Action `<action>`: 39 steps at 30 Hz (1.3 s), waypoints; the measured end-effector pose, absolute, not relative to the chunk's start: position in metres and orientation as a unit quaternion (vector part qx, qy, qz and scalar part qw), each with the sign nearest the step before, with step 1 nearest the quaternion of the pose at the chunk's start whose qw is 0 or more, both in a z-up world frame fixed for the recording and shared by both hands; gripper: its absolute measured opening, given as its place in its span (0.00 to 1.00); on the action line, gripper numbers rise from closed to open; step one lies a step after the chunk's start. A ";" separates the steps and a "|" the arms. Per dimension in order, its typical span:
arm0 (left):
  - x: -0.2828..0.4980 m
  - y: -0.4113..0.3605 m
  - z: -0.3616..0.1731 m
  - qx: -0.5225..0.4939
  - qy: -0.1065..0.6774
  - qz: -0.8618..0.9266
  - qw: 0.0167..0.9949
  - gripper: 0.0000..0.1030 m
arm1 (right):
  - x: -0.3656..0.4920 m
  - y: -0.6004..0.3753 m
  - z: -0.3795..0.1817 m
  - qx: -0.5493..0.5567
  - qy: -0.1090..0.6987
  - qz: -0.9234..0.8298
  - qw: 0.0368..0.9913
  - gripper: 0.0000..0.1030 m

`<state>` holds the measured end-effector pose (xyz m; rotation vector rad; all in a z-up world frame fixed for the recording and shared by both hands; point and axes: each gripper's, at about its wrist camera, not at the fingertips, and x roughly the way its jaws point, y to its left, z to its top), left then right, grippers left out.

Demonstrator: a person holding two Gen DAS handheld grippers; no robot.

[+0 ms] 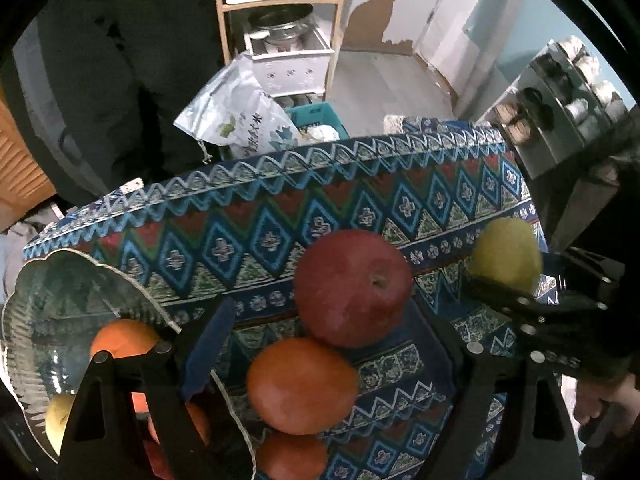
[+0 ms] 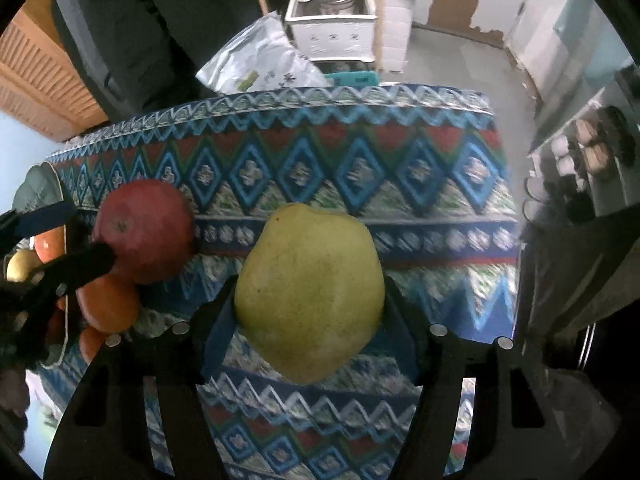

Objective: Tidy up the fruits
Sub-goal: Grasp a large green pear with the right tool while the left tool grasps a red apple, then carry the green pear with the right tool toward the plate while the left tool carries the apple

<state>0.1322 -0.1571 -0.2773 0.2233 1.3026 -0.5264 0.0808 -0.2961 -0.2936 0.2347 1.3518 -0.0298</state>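
Gripping pear (image 2: 310, 292), right gripper (image 2: 310, 320); left gripper (image 1: 328, 344) seemingly open above orange (image 1: 301, 385).

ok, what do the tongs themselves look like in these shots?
Both tongs, left and right, are matte black plastic with cut-out slots and round silver pin heads at the joints. Fingers carry dark blue pads. A dark sleeve shows behind the right one.

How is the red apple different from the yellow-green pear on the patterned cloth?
The red apple is dark red and round; the pear is yellow-green and narrows toward its top. The apple touches an orange and no pad grips it; the pear lies apart from the other fruit, between the right gripper's pads, which touch both its sides. Both are outside the glass bowl.
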 end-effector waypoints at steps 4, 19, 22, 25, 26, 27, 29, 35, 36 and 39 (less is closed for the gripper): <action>0.133 -0.166 -0.285 0.106 0.604 -0.247 0.751 0.85 | 0.063 -0.308 -0.286 0.117 0.618 -0.029 0.777 0.65; 0.138 -0.183 -0.312 0.112 0.627 -0.246 0.731 0.85 | 0.030 -0.326 -0.268 0.144 0.603 -0.054 0.783 0.65; 0.139 -0.184 -0.312 0.108 0.624 -0.244 0.735 0.85 | 0.029 -0.327 -0.266 0.147 0.601 -0.053 0.784 0.65; 0.140 -0.186 -0.312 0.107 0.619 -0.245 0.738 0.83 | 0.028 -0.326 -0.265 0.146 0.601 -0.053 0.784 0.65; 0.142 -0.187 -0.313 0.108 0.619 -0.246 0.738 0.79 | 0.028 -0.327 -0.265 0.147 0.601 -0.053 0.784 0.65; 0.142 -0.189 -0.314 0.112 0.619 -0.248 0.737 0.75 | 0.029 -0.326 -0.265 0.147 0.602 -0.053 0.783 0.65; 0.143 -0.191 -0.315 0.116 0.618 -0.244 0.739 0.73 | 0.029 -0.325 -0.264 0.147 0.602 -0.053 0.783 0.65; 0.141 -0.189 -0.314 0.115 0.610 -0.244 0.745 0.73 | 0.028 -0.324 -0.263 0.145 0.600 -0.053 0.785 0.65; 0.139 -0.190 -0.314 0.120 0.608 -0.245 0.746 0.73 | 0.028 -0.324 -0.263 0.145 0.600 -0.053 0.785 0.65; 0.132 -0.190 -0.307 0.123 0.597 -0.251 0.752 0.73 | 0.028 -0.324 -0.261 0.144 0.597 -0.054 0.787 0.65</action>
